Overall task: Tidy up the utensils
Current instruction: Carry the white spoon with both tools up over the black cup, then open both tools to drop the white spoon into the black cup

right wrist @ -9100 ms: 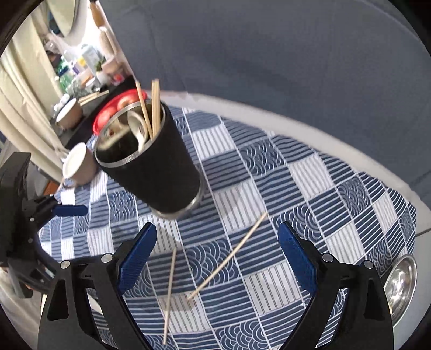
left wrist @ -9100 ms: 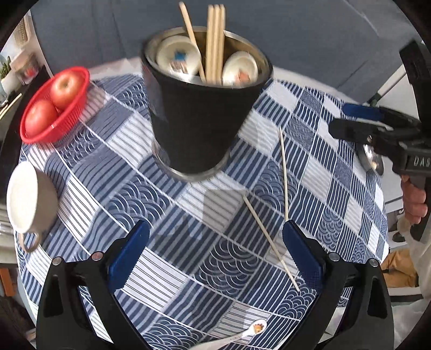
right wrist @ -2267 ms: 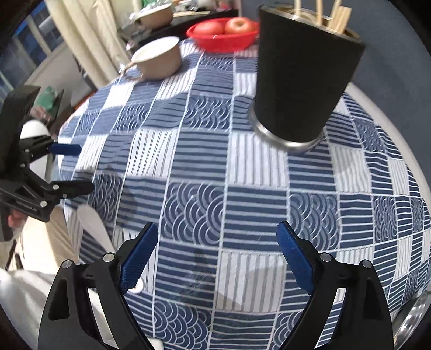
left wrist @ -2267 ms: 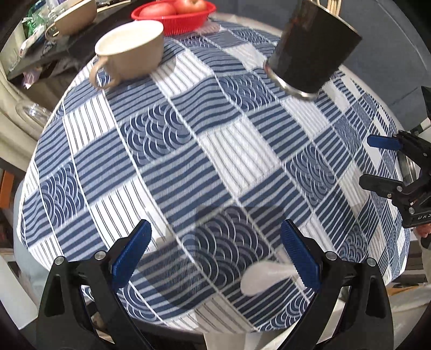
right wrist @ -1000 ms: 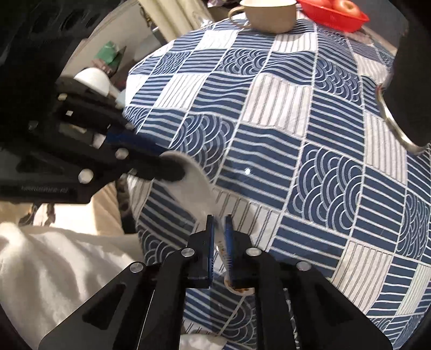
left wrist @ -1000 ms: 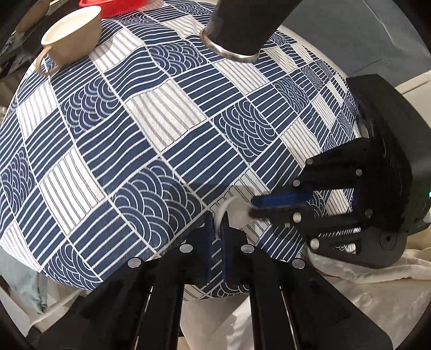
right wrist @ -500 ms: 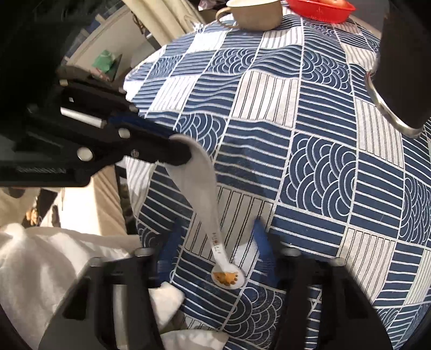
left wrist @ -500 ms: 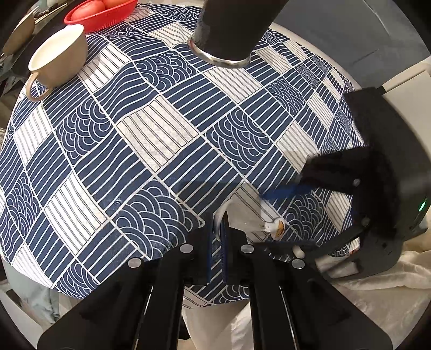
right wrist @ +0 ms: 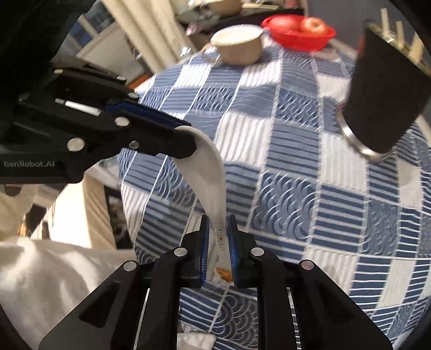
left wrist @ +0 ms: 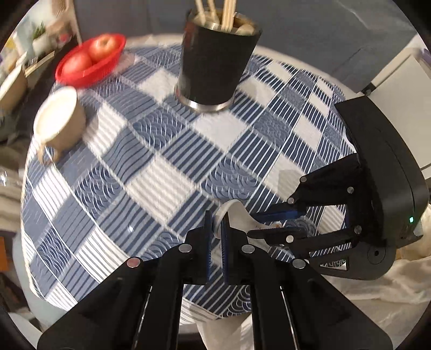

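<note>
Holding a white ceramic soup spoon (right wrist: 208, 175) between both tools, above the near edge of the round table's blue-and-white checked cloth (left wrist: 161, 172).

Left gripper (left wrist: 216, 228): blue pads pressed nearly together, pinching the rim of the spoon's bowl end. Seen from the right wrist, the same left gripper (right wrist: 186, 140) reaching in from the left, its black fingers clamped over the wide end of the spoon.

Right gripper (right wrist: 217, 237): blue pads closed against the narrow handle, just above the small orange-printed tip showing between the fingers. Seen from the left wrist, the right gripper (left wrist: 272, 223) coming in from the right, fingers either side of the handle.

Spoon clear of the cloth, arching from one tool to the other, curved back upward in the right wrist view.

Farther back on the table: a tall black cylindrical holder with a shiny steel base ring (left wrist: 215, 59), standing upright, pale wooden chopsticks (left wrist: 229, 13) sticking out of its top. To its left, a red plastic basket (left wrist: 91, 62) carrying two red apples (left wrist: 102, 45), near the far edge. In front of the basket, a beige mug with a cream inside (left wrist: 59, 121), handle toward the table edge.

White fabric (right wrist: 40, 282) bunched below the near edge of the table, under both tools. Much of the cloth pattern smeared by motion blur in both views.
</note>
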Demonstrator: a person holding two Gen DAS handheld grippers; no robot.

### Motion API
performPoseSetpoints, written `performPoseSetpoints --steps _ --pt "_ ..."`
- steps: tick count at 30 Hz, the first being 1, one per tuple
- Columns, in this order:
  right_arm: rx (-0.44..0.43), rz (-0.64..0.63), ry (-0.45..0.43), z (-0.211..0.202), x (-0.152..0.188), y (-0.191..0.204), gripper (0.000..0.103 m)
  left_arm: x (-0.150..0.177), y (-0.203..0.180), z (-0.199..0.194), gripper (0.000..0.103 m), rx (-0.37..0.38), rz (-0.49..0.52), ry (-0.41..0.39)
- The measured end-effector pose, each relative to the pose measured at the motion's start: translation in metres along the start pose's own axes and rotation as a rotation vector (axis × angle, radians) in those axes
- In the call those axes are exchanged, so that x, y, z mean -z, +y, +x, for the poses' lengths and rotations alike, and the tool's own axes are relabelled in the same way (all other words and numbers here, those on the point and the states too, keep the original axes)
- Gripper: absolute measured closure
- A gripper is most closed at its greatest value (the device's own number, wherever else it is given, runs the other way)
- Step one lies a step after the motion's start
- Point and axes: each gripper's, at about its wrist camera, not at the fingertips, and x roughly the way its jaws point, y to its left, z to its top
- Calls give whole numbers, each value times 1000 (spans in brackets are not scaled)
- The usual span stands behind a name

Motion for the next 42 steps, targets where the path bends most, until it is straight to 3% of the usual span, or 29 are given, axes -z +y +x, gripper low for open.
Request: performPoseSetpoints --steps 8,23,35,37,38,39,40,42 --pt "85 31 -145 -53 -21 -18 90 -44 -28 -42 95 -66 167 -94" --pt "233 76 -362 -135 -74 -61 90 -127 -53 -102 93 -138 357 -232" --pt "286 109 -479 -168 -122 -86 90 -179 -55 -129 91 -187 427 -287" --pt "319 126 -493 -164 -128 -93 87 -188 -52 -123 72 -132 434 -284" --pt "334 138 -494 -160 -130 -98 80 -190 -48 -118 35 -122 421 -295" --pt "345 155 -482 -155 -130 -104 59 -192 -43 -113 13 -125 389 -307" --pt "362 187 -459 -148 -126 -113 48 -193 -36 -109 14 -111 351 -309" --pt "381 230 -435 -140 -116 -122 43 -189 -22 -99 8 -60 270 -303"
